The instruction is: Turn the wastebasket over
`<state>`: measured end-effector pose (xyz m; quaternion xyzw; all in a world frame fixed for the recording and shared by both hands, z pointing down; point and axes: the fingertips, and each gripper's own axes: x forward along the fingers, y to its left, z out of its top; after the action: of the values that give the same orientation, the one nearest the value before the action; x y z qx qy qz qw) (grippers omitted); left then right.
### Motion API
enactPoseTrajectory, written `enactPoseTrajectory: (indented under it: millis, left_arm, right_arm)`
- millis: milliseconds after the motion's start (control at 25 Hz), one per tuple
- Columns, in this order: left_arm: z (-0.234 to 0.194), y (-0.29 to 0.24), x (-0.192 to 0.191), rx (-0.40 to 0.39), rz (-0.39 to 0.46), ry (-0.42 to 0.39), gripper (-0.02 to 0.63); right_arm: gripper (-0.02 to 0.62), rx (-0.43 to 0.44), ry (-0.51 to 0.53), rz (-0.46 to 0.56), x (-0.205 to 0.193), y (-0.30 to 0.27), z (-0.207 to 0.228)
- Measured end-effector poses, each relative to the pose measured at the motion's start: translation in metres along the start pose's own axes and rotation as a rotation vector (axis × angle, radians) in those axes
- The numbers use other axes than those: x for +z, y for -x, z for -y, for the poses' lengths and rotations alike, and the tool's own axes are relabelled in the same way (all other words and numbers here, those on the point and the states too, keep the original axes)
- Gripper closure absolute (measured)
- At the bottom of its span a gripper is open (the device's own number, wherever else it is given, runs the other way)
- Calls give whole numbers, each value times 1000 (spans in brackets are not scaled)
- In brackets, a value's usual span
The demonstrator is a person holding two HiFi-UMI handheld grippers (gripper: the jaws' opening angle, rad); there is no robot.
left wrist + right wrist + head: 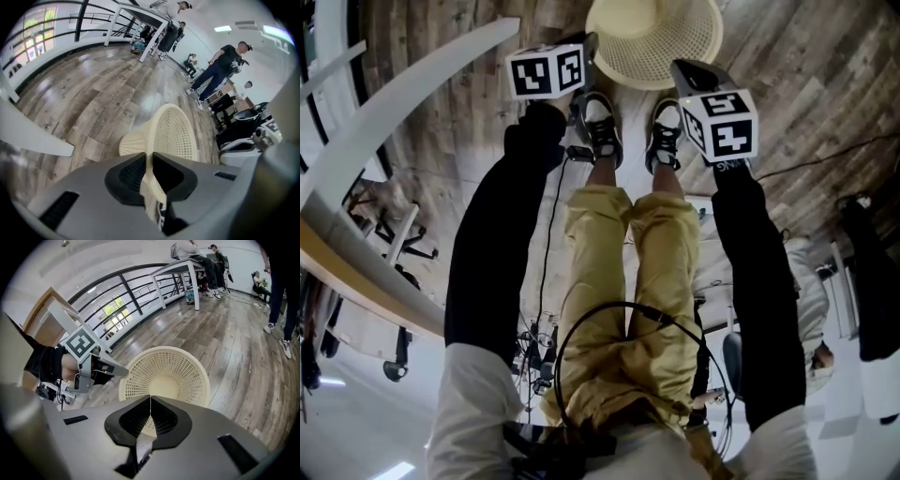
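Left tongs (149, 164), narrowly parted, sit beside the wastebasket (164, 371) rim in the right gripper view; right tongs (150, 404) closed.

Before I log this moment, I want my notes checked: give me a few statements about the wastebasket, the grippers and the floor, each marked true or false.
1. The wastebasket stands mouth up. True.
2. It holds crumpled paper. False: it is empty, and its bottom is bare.
3. The right gripper has its jaws wide apart. False: they meet at the tips, on nothing.
4. The floor is wooden planks. True.
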<state>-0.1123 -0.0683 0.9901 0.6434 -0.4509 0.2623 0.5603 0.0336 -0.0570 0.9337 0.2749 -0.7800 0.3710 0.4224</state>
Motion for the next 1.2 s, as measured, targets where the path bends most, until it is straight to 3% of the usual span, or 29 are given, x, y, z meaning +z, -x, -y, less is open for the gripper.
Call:
enactPoseTrajectory:
  millis: [120, 480, 680, 840, 1000, 1200]
  left_arm:
    - [-16, -1, 0, 113, -3, -28, 572]
    - [-53, -9, 10, 279, -14, -80, 560]
    - [-65, -18, 9, 303, -51, -75, 541]
    - [-65, -20, 8, 312, -67, -142, 517]
    - [-63, -10, 16, 372, -28, -170, 463]
    - [-45, 18, 18, 395, -12, -196, 463]
  right_arm:
    - [575, 4, 1, -4, -2, -4, -1]
    - [575, 9, -13, -19, -11, -19, 1]
    - [575, 6, -22, -23, -12, -24, 9]
    - [575, 2, -27, -20, -8, -25, 13]
    - [575, 1, -26, -16, -3, -18, 13]
    - [575, -1, -16, -12, 4, 4, 5]
